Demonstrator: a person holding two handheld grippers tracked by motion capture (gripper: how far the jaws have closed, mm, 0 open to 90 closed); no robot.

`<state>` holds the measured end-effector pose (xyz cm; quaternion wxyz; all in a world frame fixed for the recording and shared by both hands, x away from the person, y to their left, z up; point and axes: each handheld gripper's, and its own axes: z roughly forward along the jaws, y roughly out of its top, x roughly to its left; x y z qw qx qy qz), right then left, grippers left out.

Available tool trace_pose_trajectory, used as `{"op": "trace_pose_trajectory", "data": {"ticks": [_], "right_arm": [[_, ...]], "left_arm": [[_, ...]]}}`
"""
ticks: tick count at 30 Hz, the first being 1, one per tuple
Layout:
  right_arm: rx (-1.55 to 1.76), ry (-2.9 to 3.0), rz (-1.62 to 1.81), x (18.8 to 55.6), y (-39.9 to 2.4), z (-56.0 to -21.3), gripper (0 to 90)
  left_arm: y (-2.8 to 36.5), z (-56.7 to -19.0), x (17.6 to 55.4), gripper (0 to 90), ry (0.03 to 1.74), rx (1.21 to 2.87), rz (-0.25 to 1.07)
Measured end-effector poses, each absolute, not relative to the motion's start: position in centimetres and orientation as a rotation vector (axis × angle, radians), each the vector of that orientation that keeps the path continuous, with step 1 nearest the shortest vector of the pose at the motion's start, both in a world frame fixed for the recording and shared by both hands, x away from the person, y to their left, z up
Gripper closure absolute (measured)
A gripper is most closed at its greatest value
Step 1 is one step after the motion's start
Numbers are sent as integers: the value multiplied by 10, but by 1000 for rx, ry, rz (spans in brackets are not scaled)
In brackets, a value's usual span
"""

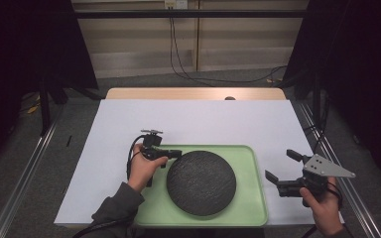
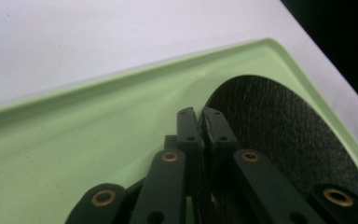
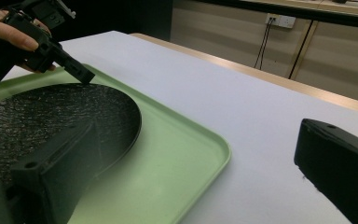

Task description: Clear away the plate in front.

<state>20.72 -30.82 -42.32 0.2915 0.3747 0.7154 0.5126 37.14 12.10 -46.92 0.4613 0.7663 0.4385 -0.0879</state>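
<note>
- Two jaws of the left gripper [image 2: 199, 122] are pressed together at the near-left rim of the dark plate [image 1: 201, 182], seemingly pinching its edge; a thin hold could slip and drop it.
- Right gripper [image 1: 281, 166] hangs wide apart, clear of the tray [image 1: 253, 208].
- Plate is round, matte, rough-textured, lying flat in the green tray on white paper [image 1: 188, 121].

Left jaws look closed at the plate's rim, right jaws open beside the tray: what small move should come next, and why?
Probably a slight lift with the left gripper: it appears shut on the black plate rim inside the green tray, while the right gripper waits open outside the tray.
</note>
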Motion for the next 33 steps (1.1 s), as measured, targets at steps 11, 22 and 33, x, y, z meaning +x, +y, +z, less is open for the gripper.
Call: {"op": "trace_pose_trajectory", "data": {"ticks": [11,22,33], "right_arm": [[992,1908,1369,207,-309,-424,2],[989,1905,1366,204,-310,-423,2],[985,1918,1359,206,-307,-424,3]], "left_arm": [[122,-456,369,699,1032,1844,-157],[128,-442,367,490,966,1799,-75],[146,-433,364,334,974,1770,-56]]}}
